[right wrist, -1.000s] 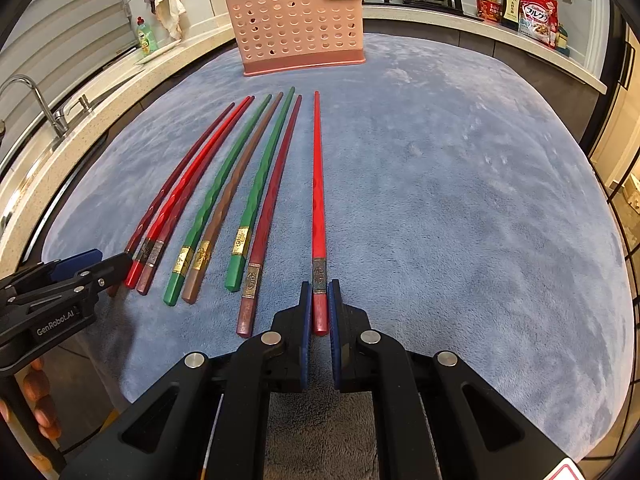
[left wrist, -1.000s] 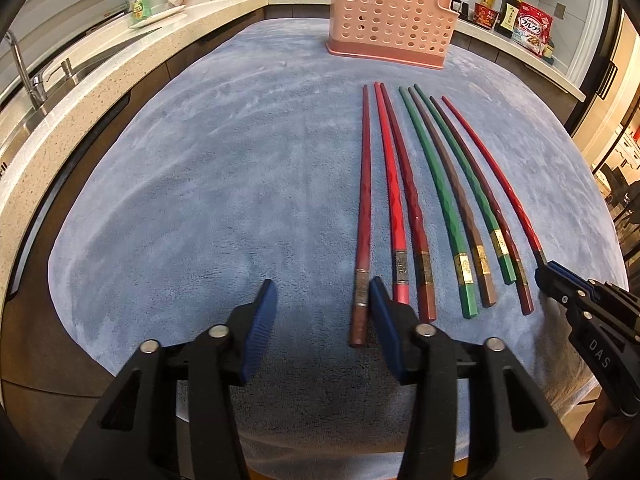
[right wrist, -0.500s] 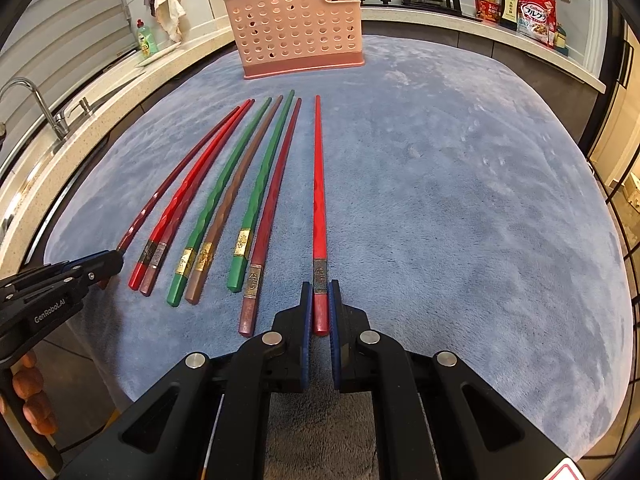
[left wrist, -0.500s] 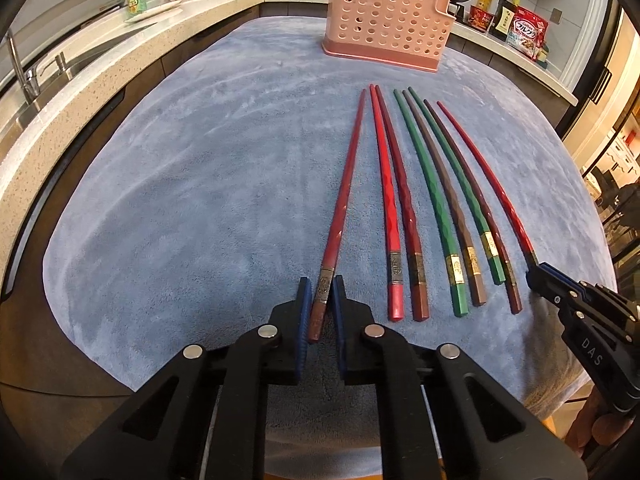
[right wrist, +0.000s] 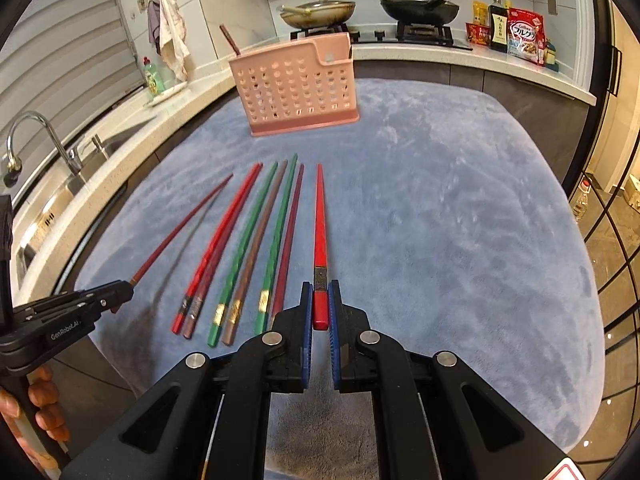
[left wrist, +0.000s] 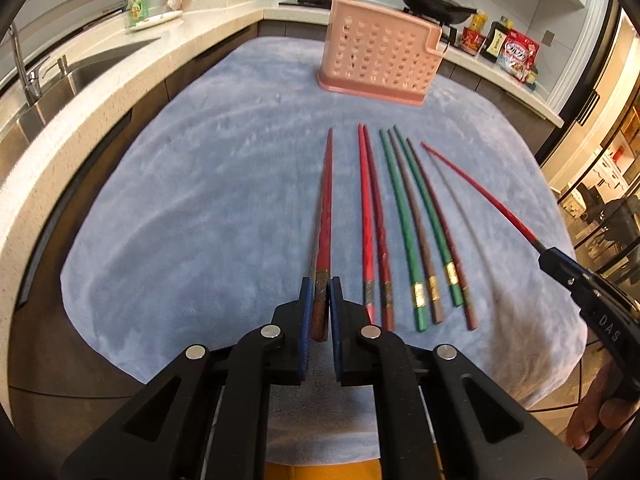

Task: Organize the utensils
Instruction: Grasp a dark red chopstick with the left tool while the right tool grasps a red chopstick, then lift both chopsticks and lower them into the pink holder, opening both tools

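Both wrist views sit low at the near edge of the bench (left wrist: 200,184), facing along it toward the pink basket (left wrist: 380,64). Left view looks from the row's left side, right view from its right. Shared: basket (right wrist: 296,88), chopstick row (left wrist: 412,220), stove wall.

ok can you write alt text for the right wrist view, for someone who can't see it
The right claw grips the thick end of a bright red chopstick pointing toward a pink perforated utensil basket on a blue-grey cloth. Six more chopsticks, red, green and brown, lie in a row to its left. Further left, the left claw holds a dark red chopstick.
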Demonstrator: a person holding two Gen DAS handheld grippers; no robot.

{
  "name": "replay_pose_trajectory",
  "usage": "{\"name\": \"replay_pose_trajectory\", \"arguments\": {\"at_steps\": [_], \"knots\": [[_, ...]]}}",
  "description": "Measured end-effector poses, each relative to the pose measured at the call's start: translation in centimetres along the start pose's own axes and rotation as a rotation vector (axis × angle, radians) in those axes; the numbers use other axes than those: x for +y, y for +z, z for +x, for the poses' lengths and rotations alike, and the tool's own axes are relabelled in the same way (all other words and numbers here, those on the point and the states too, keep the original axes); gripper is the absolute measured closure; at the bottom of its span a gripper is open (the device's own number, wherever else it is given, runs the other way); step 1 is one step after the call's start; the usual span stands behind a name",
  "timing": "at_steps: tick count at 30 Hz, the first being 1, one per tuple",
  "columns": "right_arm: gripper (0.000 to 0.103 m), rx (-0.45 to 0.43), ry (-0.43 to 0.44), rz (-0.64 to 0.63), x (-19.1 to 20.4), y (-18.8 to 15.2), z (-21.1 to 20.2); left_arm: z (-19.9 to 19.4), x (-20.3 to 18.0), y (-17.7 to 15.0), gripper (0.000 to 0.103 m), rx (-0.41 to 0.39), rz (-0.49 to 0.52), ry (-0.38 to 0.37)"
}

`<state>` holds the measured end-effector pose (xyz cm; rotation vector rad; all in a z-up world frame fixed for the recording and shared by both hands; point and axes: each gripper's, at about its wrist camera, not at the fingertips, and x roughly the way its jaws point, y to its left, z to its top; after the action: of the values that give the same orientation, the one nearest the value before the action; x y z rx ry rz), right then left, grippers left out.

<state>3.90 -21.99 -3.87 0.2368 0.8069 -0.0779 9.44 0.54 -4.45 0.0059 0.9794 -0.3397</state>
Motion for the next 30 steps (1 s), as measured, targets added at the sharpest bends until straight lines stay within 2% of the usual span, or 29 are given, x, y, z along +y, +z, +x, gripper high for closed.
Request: {"name": "replay_pose_trajectory", "arguments": {"at_steps": [13,20,30], "knots": [[0.096,-0.121,-0.004,0.022,-1.6,5.5,-2.6,-4.0,-0.5,4.7,0.096,-0.127,0.005,-0.003],[0.096,-0.177,0.003,0.02,-2.0,8.8,-3.2,-5.4,-0.9,9.1,0.096,-0.211,0.012,0.017],[0.096,-0.216,0.029,0.038,-2.5,12.9,-2.3,-5.2,-1.4,15.2,0.096,-0.279,0.004,0.038]]}}
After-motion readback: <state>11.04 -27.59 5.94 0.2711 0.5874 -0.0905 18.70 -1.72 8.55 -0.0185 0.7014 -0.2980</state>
